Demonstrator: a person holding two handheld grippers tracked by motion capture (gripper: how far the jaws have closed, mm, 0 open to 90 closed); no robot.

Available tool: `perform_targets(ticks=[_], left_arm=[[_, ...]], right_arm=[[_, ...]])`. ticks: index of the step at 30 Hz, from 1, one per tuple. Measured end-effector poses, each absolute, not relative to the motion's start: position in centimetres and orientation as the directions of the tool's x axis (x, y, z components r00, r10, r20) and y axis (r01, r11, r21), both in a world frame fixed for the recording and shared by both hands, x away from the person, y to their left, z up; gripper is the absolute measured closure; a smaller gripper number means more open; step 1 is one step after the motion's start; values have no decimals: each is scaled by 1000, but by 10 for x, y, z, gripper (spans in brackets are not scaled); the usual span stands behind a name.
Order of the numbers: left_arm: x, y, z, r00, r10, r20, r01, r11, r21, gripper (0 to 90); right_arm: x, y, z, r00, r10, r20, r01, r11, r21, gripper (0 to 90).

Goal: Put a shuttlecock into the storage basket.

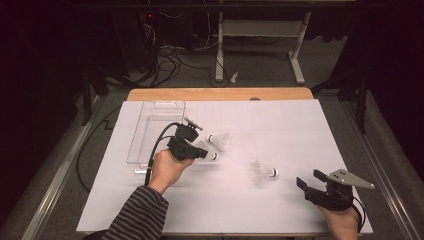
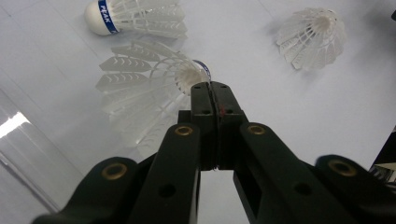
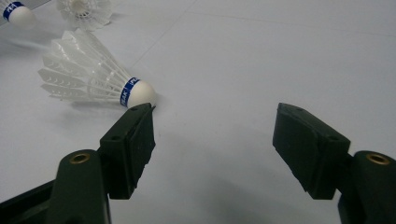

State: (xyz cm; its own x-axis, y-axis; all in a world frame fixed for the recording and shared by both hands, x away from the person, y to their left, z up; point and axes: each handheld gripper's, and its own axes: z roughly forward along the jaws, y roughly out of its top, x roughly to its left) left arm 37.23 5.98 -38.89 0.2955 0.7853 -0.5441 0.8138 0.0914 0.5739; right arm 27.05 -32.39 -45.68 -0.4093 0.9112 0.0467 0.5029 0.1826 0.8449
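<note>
While three shuttlecocks sit on the white sheet (image 1: 225,200), your left gripper (image 1: 202,154) has its jaws clamped on the feather rim of one shuttlecock (image 2: 154,84), just right of the one clear box (image 1: 150,135). A second shuttlecock (image 1: 220,140) lies beside it, and the third shuttlecock (image 1: 262,171) rests mid-table near your right gripper (image 1: 311,180), whose jaws stand wide apart.

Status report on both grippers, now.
Left gripper shut on white feathered shuttlecock. Right gripper open, holding nothing. Clear plastic box beside left hand, path open.
</note>
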Motion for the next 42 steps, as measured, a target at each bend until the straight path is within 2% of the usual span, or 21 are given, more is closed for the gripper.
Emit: perform_targets(ticks=[42], left_arm=[[362, 89, -366, 287, 767, -574, 771, 170, 613, 893]], right_arm=[[271, -324, -457, -409, 911, 53, 509, 179, 842, 302]])
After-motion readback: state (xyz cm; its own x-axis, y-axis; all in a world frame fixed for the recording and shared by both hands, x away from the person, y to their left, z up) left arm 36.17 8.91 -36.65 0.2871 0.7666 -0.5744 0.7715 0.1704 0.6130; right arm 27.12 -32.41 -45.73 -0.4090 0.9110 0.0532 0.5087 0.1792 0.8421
